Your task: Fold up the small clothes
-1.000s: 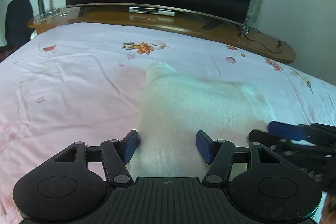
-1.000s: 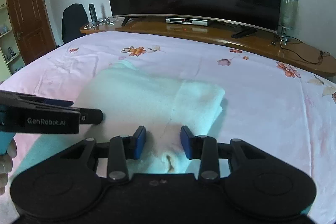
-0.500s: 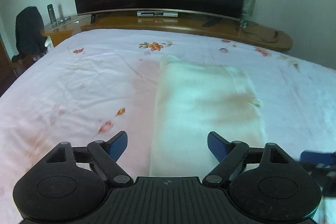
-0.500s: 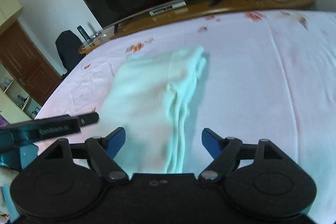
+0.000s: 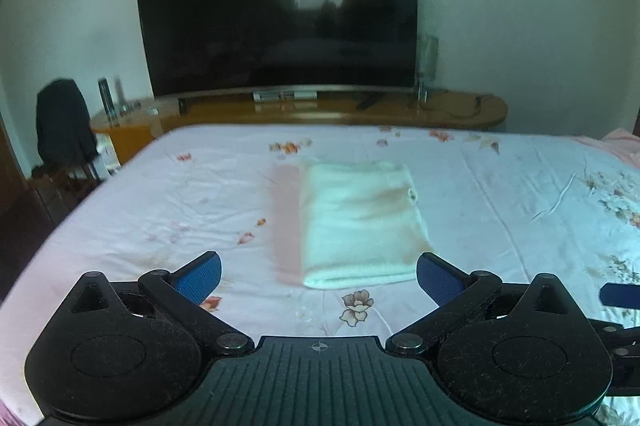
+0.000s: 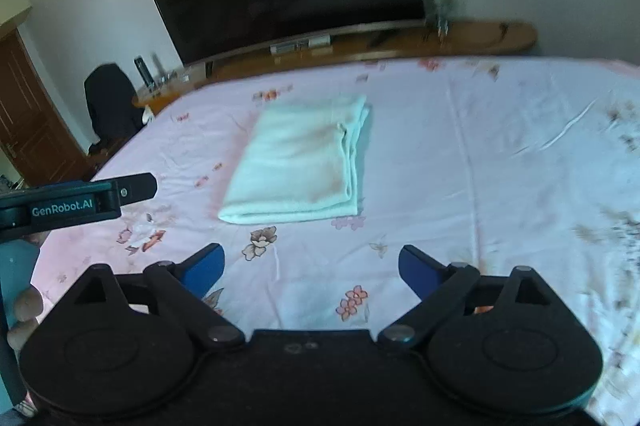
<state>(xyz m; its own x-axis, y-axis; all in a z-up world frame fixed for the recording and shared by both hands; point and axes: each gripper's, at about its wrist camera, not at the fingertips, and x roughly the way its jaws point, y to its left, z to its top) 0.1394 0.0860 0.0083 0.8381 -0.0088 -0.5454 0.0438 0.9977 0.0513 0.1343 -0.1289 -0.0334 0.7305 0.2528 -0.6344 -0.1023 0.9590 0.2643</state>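
Observation:
A pale green-white garment [image 5: 360, 222] lies folded into a flat rectangle on the floral bedsheet [image 5: 160, 210]. It also shows in the right wrist view [image 6: 304, 162], with its layered edges on the right side. My left gripper [image 5: 318, 276] is open and empty, held above the bed just short of the garment's near edge. My right gripper [image 6: 310, 266] is open and empty, further back from the garment. The left gripper's body shows at the left of the right wrist view [image 6: 76, 202].
A large dark TV [image 5: 280, 14] stands on a wooden console [image 5: 320, 106] past the bed's far edge. A dark chair [image 5: 62, 122] stands at the far left. A wooden door [image 6: 20, 118] is at the left. The bed spreads wide to the right.
Both grippers opened wide, let go of the folded garment and pulled back and up from it. The garment now lies alone on the bed.

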